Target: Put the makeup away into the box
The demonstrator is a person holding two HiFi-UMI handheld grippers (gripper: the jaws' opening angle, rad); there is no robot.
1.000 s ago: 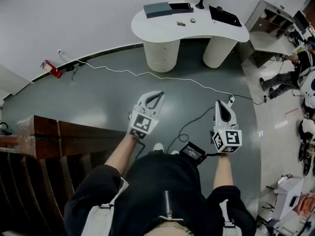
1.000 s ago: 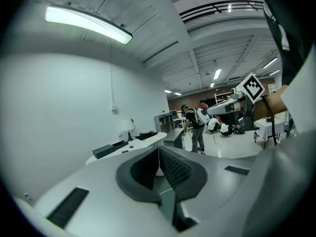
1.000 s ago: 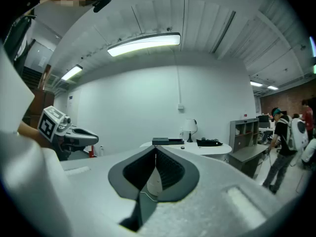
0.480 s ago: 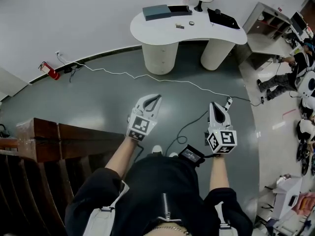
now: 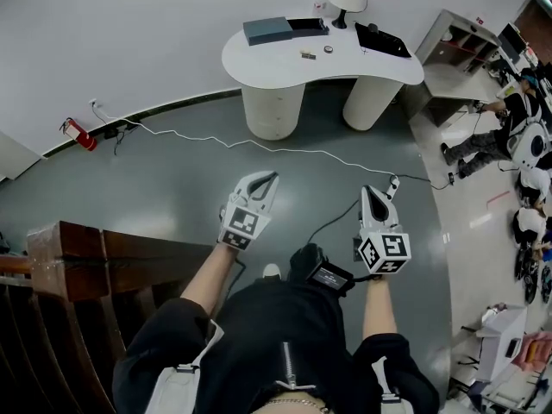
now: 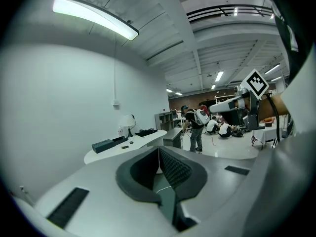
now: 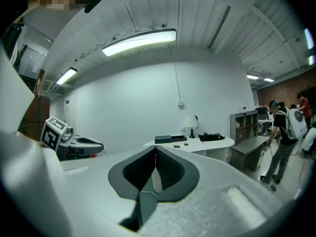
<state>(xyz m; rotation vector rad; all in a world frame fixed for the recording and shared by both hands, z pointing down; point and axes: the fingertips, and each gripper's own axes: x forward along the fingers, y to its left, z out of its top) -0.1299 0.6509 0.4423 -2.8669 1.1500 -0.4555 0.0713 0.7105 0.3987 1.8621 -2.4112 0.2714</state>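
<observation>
The left gripper (image 5: 269, 179) and right gripper (image 5: 369, 191) are closed and empty, so I'd walk up to the desk (image 5: 276, 59) far ahead before opening them for the makeup (image 5: 308, 54).

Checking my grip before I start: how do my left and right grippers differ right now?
The left gripper leans toward the picture's right, while the right gripper points nearly straight ahead. The left gripper is rolled so the hollow behind its jaws shows; the right gripper shows edge-on. Both are shut, hold nothing, and hover over the floor, short of the white desk.
</observation>
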